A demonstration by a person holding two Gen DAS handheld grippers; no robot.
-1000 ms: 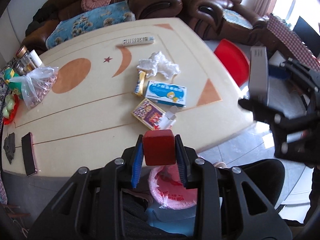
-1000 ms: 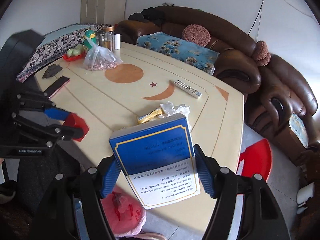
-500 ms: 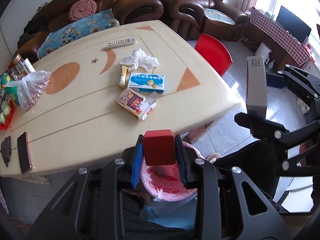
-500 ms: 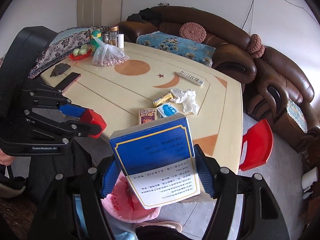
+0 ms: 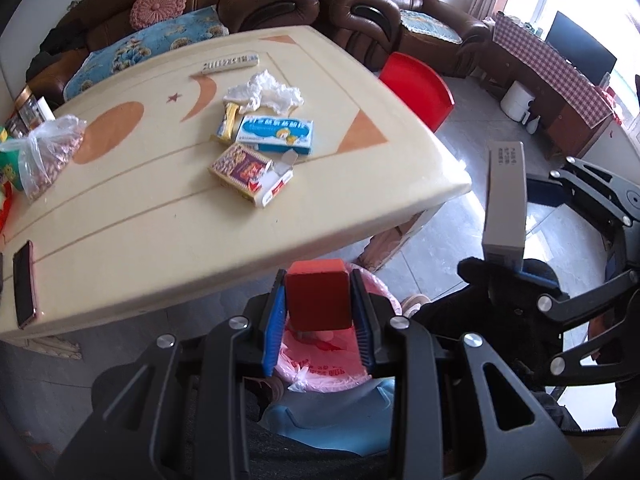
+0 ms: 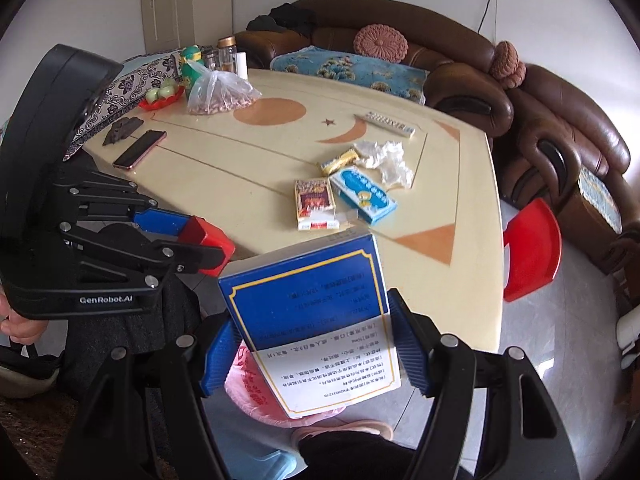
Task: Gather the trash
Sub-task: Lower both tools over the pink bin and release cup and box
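Trash in hand first: the left gripper (image 5: 320, 312) has its blue pads closed narrowly on a small red rectangular box (image 5: 318, 300), and the right gripper (image 6: 316, 348) clamps, jaws fairly wide, a flat blue-and-white printed carton (image 6: 316, 320). Both hang past the table edge above a pink plastic-lined bin (image 5: 320, 364), which the held boxes and gripper frames largely hide. On the cream table (image 5: 160, 220) lie a dark phone (image 5: 24, 284), a clear bag of nuts (image 5: 48, 152), a red-patterned cigarette pack (image 5: 248, 170), a blue-white medicine box (image 5: 276, 134), crumpled white tissue (image 5: 268, 92) and a remote (image 5: 230, 63). A red plastic chair (image 5: 420, 88) stands beside the table.
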